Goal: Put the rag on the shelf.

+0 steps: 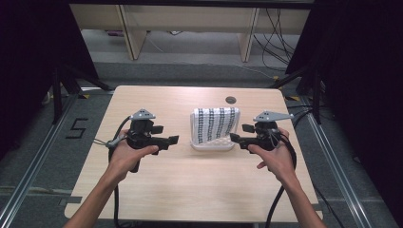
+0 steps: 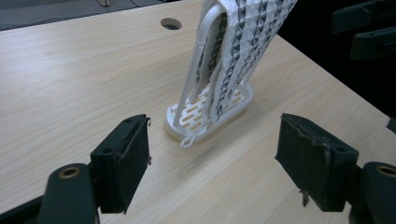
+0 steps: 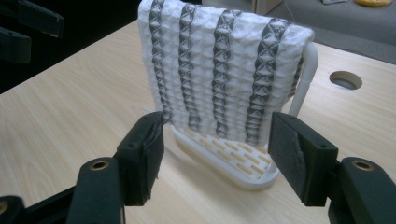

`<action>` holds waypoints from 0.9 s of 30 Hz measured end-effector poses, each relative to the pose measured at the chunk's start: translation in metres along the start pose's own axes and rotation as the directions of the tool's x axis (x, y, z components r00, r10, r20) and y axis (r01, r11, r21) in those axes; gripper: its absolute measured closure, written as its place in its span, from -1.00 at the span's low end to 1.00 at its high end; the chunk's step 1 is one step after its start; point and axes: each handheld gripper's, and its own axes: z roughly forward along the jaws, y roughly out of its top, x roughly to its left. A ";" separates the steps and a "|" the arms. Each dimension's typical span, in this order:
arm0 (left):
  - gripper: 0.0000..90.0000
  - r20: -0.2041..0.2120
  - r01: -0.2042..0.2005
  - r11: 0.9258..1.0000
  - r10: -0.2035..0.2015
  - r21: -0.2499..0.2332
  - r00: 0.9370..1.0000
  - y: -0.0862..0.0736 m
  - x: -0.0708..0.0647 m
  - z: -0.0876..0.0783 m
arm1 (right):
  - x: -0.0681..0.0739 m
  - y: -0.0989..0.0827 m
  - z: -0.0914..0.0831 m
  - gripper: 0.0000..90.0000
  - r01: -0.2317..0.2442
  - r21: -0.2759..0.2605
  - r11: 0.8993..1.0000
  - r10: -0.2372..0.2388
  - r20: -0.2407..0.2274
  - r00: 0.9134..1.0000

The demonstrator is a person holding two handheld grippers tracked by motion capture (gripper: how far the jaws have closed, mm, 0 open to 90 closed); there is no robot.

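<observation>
both claws open and empty: left claw (image 1: pixel 174 139) at 9 o'clock of the white rack (image 1: pixel 212 144), right claw (image 1: pixel 234 137) at 3. striped cloth (image 1: pixel 216 123) draped over it mid-counter (image 1: pixel 157 185): likely soft, light, best pinched at a hanging edge. cable hole (image 1: pixel 230 99) at 12; nothing blocking.

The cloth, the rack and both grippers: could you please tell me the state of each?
Cloth: draped over the rack, hanging, untouched.
Rack: upright on the table.
Left gripper: open, empty, beside the rack.
Right gripper: open, empty, fingers near the cloth's lower edge.
</observation>
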 end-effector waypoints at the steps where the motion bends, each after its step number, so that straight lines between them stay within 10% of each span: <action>1: -0.46 0.002 -0.012 1.000 0.012 0.009 1.000 -0.001 0.001 -0.001 | 0.003 -0.001 -0.001 -0.19 -0.037 0.010 0.999 0.037 0.002 0.999; 27: -0.47 0.012 -0.047 0.999 0.047 -0.001 0.999 -0.047 -0.009 -0.010 | 0.017 -0.035 -0.012 -0.27 -0.008 0.010 1.000 0.009 -0.032 0.999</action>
